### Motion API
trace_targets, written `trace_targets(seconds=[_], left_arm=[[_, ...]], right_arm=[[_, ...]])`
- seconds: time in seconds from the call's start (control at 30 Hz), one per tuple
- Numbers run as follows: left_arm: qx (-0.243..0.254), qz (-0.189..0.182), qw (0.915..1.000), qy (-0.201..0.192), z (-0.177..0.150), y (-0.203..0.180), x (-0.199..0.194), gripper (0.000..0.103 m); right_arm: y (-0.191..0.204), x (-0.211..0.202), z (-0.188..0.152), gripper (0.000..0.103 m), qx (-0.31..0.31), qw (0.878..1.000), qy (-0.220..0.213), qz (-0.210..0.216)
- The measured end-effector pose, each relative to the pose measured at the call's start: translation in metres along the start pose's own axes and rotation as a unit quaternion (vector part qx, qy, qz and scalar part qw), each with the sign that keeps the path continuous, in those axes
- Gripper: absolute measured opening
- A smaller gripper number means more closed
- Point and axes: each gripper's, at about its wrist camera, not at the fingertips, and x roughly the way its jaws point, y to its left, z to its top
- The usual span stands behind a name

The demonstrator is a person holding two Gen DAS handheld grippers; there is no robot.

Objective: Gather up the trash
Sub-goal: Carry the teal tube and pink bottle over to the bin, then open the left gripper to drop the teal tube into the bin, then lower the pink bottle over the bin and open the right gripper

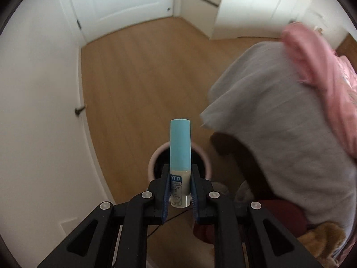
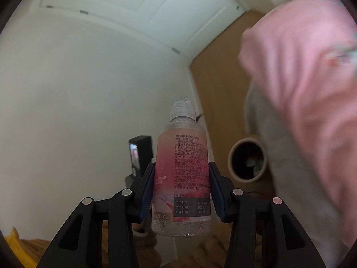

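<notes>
My left gripper (image 1: 180, 178) is shut on a small tube with a turquoise cap (image 1: 180, 145), which stands upright between the blue pads. Below and behind it on the floor is a round pink-rimmed trash bin (image 1: 206, 158) with a dark inside. My right gripper (image 2: 181, 178) is shut on a pink-labelled clear bottle (image 2: 181, 167) with a clear cap, held upright. The same bin (image 2: 232, 156) shows in the right wrist view, to the right of the bottle, with some scraps inside.
A person's grey trouser leg (image 1: 279, 122) and pink sleeve (image 1: 312, 67) fill the right side. A white wall (image 1: 40, 111) with a door stopper (image 1: 78, 110) lies to the left, and a white door (image 1: 125, 0) stands beyond the wood floor (image 1: 145, 78). A dark cable (image 1: 169, 220) lies on the floor.
</notes>
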Motion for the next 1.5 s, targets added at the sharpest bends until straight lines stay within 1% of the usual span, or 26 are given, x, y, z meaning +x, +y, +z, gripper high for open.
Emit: trace_targets(seconds=[0.1, 0.17, 0.23, 0.27, 0.3, 0.33, 0.37, 0.4, 0.5, 0.6, 0.67, 0.73, 0.8, 0.83, 0.93, 1.03, 1.17, 1.3, 1.4, 1.5], left_arm=[[-0.008, 0.001, 0.9997, 0.021, -0.004, 0.010, 0.026, 0.017], [-0.008, -0.004, 0.9994, 0.033, -0.006, 0.014, 0.043, 0.017], [-0.007, -0.011, 0.9990, 0.042, -0.002, 0.010, 0.057, 0.017], [-0.010, -0.013, 0.9988, 0.046, -0.002, 0.018, 0.063, 0.017], [-0.015, -0.014, 0.9984, 0.052, -0.001, 0.020, 0.070, 0.017], [-0.029, -0.021, 0.9972, 0.065, -0.001, 0.023, 0.082, 0.017], [-0.039, -0.028, 0.9964, 0.070, -0.001, 0.025, 0.088, 0.017], [-0.045, -0.030, 0.9960, 0.072, -0.001, 0.026, 0.093, 0.017], [-0.046, -0.019, 0.9958, 0.077, -0.002, 0.025, 0.099, 0.017], [-0.042, -0.015, 0.9958, 0.080, -0.002, 0.027, 0.103, 0.019], [-0.034, 0.002, 0.9954, 0.090, -0.002, 0.027, 0.107, 0.036], [-0.034, 0.013, 0.9955, 0.087, -0.003, 0.030, 0.107, 0.077], [-0.033, 0.020, 0.9965, 0.075, -0.003, 0.032, 0.102, 0.094], [-0.032, 0.025, 0.9968, 0.069, -0.004, 0.033, 0.098, 0.096], [-0.024, 0.043, 0.9969, 0.062, -0.006, 0.036, 0.088, 0.096], [-0.018, 0.064, 0.9968, 0.044, -0.008, 0.040, 0.071, 0.096], [-0.035, 0.073, 0.9964, 0.022, -0.013, 0.051, 0.044, 0.096], [-0.053, 0.082, 0.9952, 0.006, -0.017, 0.062, 0.022, 0.096], [-0.063, 0.088, 0.9941, 0.001, -0.019, 0.068, 0.009, 0.097], [-0.068, 0.098, 0.9929, -0.005, -0.019, 0.072, 0.001, 0.097]], right_arm=[[-0.002, 0.026, 0.007, 0.046, 0.009, 1.000, 0.013, -0.001], [-0.008, 0.036, 0.006, 0.046, 0.018, 1.000, 0.019, -0.005], [-0.017, 0.043, 0.009, 0.046, 0.028, 0.999, 0.023, -0.012], [-0.017, 0.046, 0.007, 0.046, 0.031, 0.999, 0.024, -0.015], [-0.019, 0.051, 0.006, 0.046, 0.035, 0.999, 0.025, -0.019], [-0.022, 0.053, 0.007, 0.046, 0.039, 0.999, 0.024, -0.021], [-0.025, 0.054, 0.008, 0.046, 0.042, 0.999, 0.023, -0.024], [-0.023, 0.056, 0.002, 0.046, 0.042, 0.998, 0.024, -0.026], [-0.026, 0.060, 0.003, 0.046, 0.045, 0.998, 0.026, -0.028], [-0.028, 0.062, 0.003, 0.046, 0.046, 0.998, 0.024, -0.020], [-0.024, 0.061, 0.002, 0.046, 0.041, 0.999, 0.026, -0.022], [-0.025, 0.063, 0.002, 0.046, 0.040, 0.999, 0.029, -0.021], [-0.027, 0.065, 0.002, 0.046, 0.043, 0.998, 0.031, -0.022], [-0.028, 0.067, 0.002, 0.046, 0.043, 0.998, 0.031, -0.023], [-0.032, 0.074, 0.003, 0.046, 0.046, 0.998, 0.038, -0.025], [-0.034, 0.090, 0.003, 0.046, 0.034, 0.996, 0.061, -0.047], [-0.041, 0.125, 0.005, 0.046, 0.021, 0.993, 0.100, -0.067], [-0.047, 0.173, 0.010, 0.046, -0.003, 0.985, 0.139, -0.099], [-0.051, 0.207, 0.015, 0.046, -0.028, 0.978, 0.161, -0.128], [-0.051, 0.233, 0.018, 0.046, -0.054, 0.972, 0.174, -0.148]])
